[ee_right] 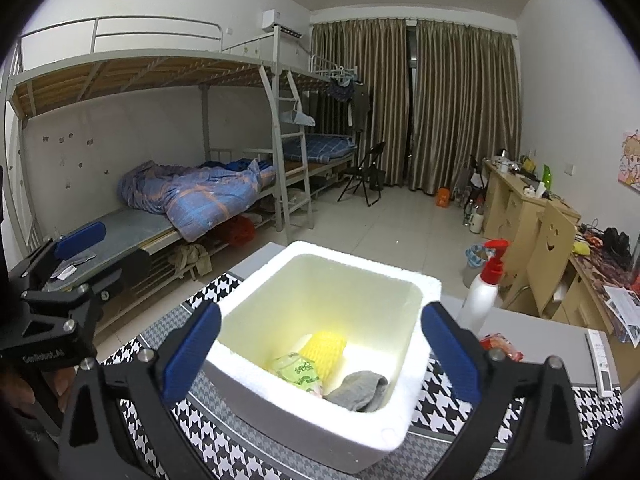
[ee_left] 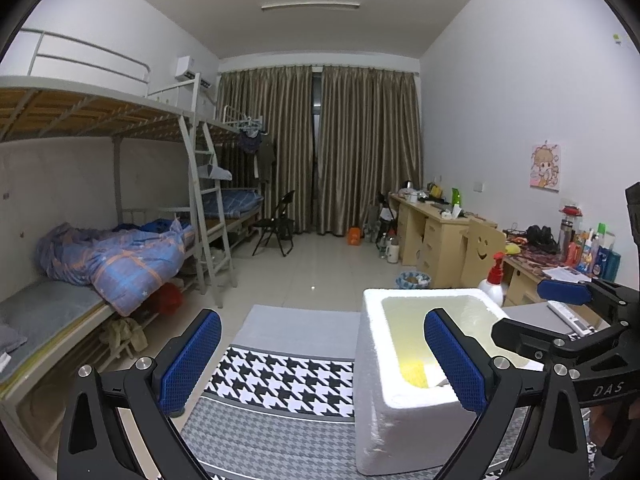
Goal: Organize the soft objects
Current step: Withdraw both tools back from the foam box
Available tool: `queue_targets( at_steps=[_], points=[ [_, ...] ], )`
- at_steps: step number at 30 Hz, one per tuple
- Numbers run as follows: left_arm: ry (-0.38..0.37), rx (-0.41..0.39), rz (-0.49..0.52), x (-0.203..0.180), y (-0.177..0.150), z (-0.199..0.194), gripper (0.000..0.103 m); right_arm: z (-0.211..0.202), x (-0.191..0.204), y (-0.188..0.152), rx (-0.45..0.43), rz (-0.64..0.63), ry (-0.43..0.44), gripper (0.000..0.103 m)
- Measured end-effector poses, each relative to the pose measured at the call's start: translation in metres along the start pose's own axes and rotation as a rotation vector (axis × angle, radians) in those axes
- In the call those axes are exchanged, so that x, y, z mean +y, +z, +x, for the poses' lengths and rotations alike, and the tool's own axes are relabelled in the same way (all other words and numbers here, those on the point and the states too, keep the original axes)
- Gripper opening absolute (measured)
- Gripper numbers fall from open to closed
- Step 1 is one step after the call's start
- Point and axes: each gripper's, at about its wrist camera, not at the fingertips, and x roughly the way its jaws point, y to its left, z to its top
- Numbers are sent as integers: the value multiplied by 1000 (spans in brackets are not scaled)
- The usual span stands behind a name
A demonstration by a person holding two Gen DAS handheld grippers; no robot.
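The left gripper (ee_left: 322, 360) is held with its jaws spread wide and nothing between them, over the houndstooth cloth (ee_left: 280, 376) just left of the foam box (ee_left: 374, 360). The right gripper (ee_right: 320, 356) is likewise released and empty, its pads standing apart on either side of the box's near rim.

Inside the white foam box (ee_right: 240, 344), three soft things are seen on the floor. On the left lies a pale green plastic packet (ee_right: 298, 372); it is judged light, crinkly and somewhat slippery, best pinched at a flat edge. Behind it, a yellow foam net sleeve (ee_right: 326, 346) is propped; it is expected to be nearly weightless and springy, collapsing under the pads, so a hold across its middle is advised. On the right, touching the box's near wall, a grey sock (ee_right: 358, 390) is crumpled; it is limp, drapes when lifted, and is best taken at its bunched centre. None is fragile.

The box itself is judged light and easily shifted or dented. Right of it, on the table, a red crinkled packet (ee_right: 500, 345) lies just beside the box, near a white spray bottle (ee_right: 482, 300).
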Motion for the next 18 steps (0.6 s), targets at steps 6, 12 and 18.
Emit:
queue_targets(
  at_steps=[6, 12, 18],
  points=[
    [-4, -10, 10, -8, 3, -8, 102, -10, 2, -1, -12, -14, -3, 102],
    [-7, -17, 23, -14, 4, -16, 102, -18, 2, -4, -22, -29, -15, 102],
    [-24, -13, 25, -17, 2, -21, 102, -26, -4, -6, -31, -15, -22, 102]
  ],
)
